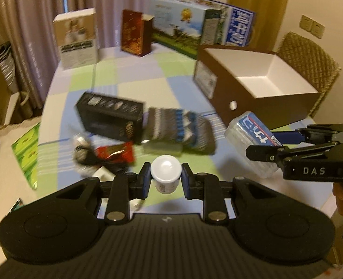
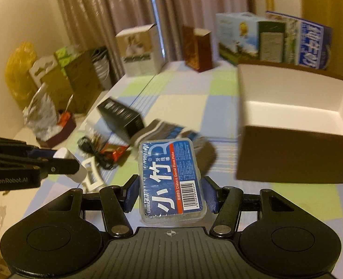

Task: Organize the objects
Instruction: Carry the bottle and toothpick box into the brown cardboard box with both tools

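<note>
Closest to me, the left tool (image 1: 166, 178) was squeezing a small white bottle (image 1: 165, 174) by its sides, just under the cap. It looked light and hard, and the round, smooth sides could slip, so a hold low on the body seemed safer than one on the cap.

Over on the other side, the right tool (image 2: 170, 194) was pinching a box of floss picks (image 2: 170, 181) across its two long edges. That clear plastic box looked light and stiff but shiny, so I guessed it could slide out if the squeeze got loose. Both things were up in the air above the worktop (image 1: 129, 74).

Just past them sat an open brown box (image 2: 294, 153), white inside, and I thought that was where they should go. Still lying on the worktop were a black box (image 1: 111, 118), a folded striped sock (image 1: 178, 130) and a red packet (image 1: 115, 153).
</note>
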`<state>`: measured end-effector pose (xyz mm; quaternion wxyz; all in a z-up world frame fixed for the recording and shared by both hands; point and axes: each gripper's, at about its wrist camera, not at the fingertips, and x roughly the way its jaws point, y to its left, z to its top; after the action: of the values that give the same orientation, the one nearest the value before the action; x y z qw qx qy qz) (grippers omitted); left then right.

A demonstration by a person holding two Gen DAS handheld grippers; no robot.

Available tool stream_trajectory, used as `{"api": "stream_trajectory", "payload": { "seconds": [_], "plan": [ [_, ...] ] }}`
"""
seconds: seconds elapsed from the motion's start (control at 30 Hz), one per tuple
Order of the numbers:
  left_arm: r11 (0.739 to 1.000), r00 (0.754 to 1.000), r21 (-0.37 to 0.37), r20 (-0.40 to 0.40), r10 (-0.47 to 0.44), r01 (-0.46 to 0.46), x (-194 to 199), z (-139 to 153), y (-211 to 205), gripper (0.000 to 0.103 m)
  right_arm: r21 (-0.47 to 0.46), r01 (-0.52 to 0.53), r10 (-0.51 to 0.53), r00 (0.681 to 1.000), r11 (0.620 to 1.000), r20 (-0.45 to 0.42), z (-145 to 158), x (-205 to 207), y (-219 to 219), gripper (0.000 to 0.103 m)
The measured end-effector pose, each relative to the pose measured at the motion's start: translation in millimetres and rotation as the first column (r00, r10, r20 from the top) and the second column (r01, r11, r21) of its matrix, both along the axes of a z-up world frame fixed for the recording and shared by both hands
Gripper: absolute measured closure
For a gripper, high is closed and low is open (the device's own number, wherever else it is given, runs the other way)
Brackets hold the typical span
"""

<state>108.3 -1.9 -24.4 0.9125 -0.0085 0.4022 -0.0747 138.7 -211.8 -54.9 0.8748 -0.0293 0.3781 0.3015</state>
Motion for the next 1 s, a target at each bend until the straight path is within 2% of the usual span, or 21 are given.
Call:
{"api": "stream_trajectory", "payload": {
  "seconds": [0.3, 0.6, 0.8, 1.0],
  "plan": [
    [0.998, 0.997, -0.006, 0.042, -0.057, 0.057, 38.3, 19.3, -83.8, 0.08, 0.04, 0.035, -0.037, 0.998, 0.999, 0.042, 36.4, 35.9, -75.1, 0.048],
    [0.996, 0.994, -0.016, 0.072, -0.084, 0.086, 98.0, 30.8, -164.0, 0.08, 0.041, 0.098, -0.102, 0.991, 0.994, 0.084, 60.4, 99.4, -151.7, 0.048],
    [0.996, 0.994, -0.009, 0.071, -0.088, 0.088, 138.8, 29.4, -204.2, 0.08, 0.022, 0.134, -0.136, 0.987, 0.991, 0.09, 60.5, 142.2, -187.3, 0.048],
    [0.998, 0.998, -0.015, 0.024, -0.062, 0.062, 177.6, 16.2, -225.9, 0.08, -0.011, 0.15, -0.149, 0.986, 0.989, 0.069, 47.3, 180.2, -204.1, 0.048]
  ]
}}
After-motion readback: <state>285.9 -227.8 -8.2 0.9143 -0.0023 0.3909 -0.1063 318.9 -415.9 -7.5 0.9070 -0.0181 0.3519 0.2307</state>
